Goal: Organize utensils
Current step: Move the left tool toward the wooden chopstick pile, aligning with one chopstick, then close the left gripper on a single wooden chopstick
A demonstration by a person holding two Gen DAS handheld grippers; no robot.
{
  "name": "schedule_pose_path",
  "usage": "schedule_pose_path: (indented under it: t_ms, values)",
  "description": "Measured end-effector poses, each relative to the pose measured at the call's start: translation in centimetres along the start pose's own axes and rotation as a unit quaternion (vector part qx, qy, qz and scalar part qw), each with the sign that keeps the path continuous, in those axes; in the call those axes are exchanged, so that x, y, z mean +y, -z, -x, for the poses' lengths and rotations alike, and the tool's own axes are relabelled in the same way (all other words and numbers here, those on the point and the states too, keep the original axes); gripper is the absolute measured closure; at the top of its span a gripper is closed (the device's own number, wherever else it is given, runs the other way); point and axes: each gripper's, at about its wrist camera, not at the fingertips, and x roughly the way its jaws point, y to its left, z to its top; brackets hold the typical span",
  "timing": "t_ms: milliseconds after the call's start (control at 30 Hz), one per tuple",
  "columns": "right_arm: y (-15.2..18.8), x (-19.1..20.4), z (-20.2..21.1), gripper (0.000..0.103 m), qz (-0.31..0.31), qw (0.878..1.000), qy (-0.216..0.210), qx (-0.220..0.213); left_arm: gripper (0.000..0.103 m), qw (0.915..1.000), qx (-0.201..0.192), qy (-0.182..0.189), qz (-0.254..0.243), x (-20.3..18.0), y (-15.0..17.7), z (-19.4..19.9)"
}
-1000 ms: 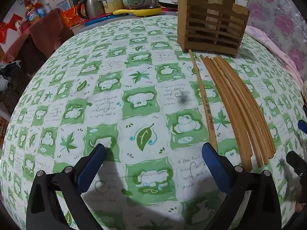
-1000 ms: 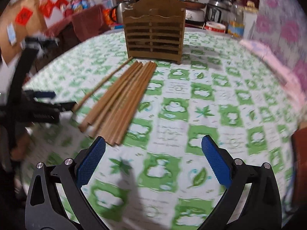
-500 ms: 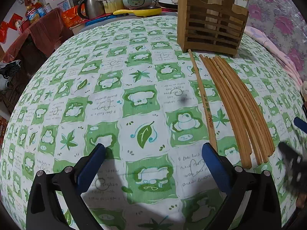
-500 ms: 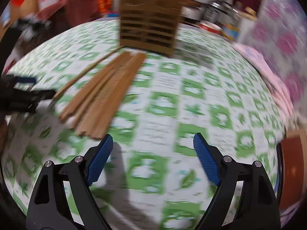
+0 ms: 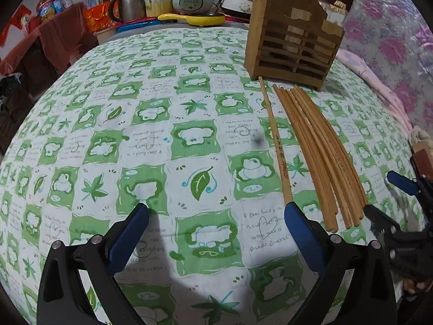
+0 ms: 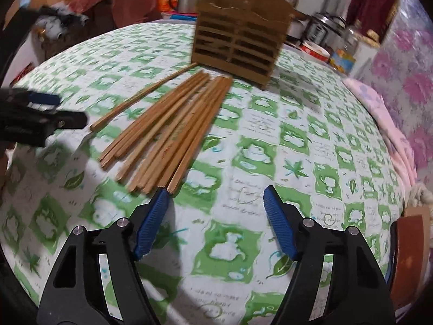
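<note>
Since a second ago the right gripper [image 6: 215, 196] has slid left toward the bundle of brown wooden chopsticks [image 6: 173, 124], its blue-padded fingers [image 6: 153, 220] closing, still apart with only cloth between them; the left finger's tip sits just beside the nearest stick end. That bundle lies on the green-and-white patterned tabletop [image 5: 151, 140], fanned out from the slatted brown wooden utensil holder [image 5: 293, 44], which stands upright at the far side. One single chopstick [image 5: 276, 143] lies slightly apart. Fingers of the left gripper [image 5: 216, 211] stand wide apart, empty, near that stick's end.
</note>
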Motion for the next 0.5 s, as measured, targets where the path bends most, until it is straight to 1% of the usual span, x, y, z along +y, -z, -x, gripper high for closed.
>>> schedule_pose_path:
  t_ms: [100, 167, 233, 267, 333, 367, 400, 467, 500]
  values:
    - [0.2, -2.0, -0.2, 0.034, -0.048, 0.999, 0.008, 0.008, 0.005, 1.0, -0.007, 0.006, 0.0, 0.1, 0.1, 0.2]
    - [0.4, -2.7, -0.1, 0.038, -0.063, 0.998, -0.012, 0.005, 0.005, 0.9998, -0.014, 0.008, -0.007, -0.1, 0.1, 0.5]
    - [0.5, -2.4, 0.3, 0.039, -0.055, 0.998, -0.031, -0.004, 0.005, 0.9995, -0.022, 0.005, -0.021, -0.6, 0.3, 0.7]
    - [0.6, -2.0, 0.4, 0.042, -0.049, 0.998, -0.034, -0.006, 0.005, 0.9992, -0.026, 0.003, -0.03, -1.0, 0.4, 0.9]
    - [0.6, -1.0, 0.4, 0.052, -0.029, 0.999, -0.045, -0.004, 0.005, 0.998, -0.036, 0.001, -0.052, -1.8, 0.6, 1.1]
    - [0.5, -0.5, 0.3, 0.056, -0.017, 0.999, -0.041, -0.002, 0.005, 0.9972, -0.04, -0.002, -0.062, -2.3, 0.7, 1.2]
    - [0.5, 0.0, 0.3, 0.058, -0.007, 0.999, -0.037, -0.003, 0.005, 0.9963, -0.044, -0.007, -0.073, -2.7, 0.8, 1.3]
    - [0.5, 0.2, 0.4, 0.061, -0.006, 0.999, -0.039, -0.003, 0.005, 0.993, -0.055, -0.026, -0.101, -4.0, 1.0, 1.5]
    - [0.5, 0.0, 0.3, 0.065, -0.01, 0.999, -0.047, -0.002, 0.006, 0.9916, -0.058, -0.032, -0.112, -4.4, 1.1, 1.5]
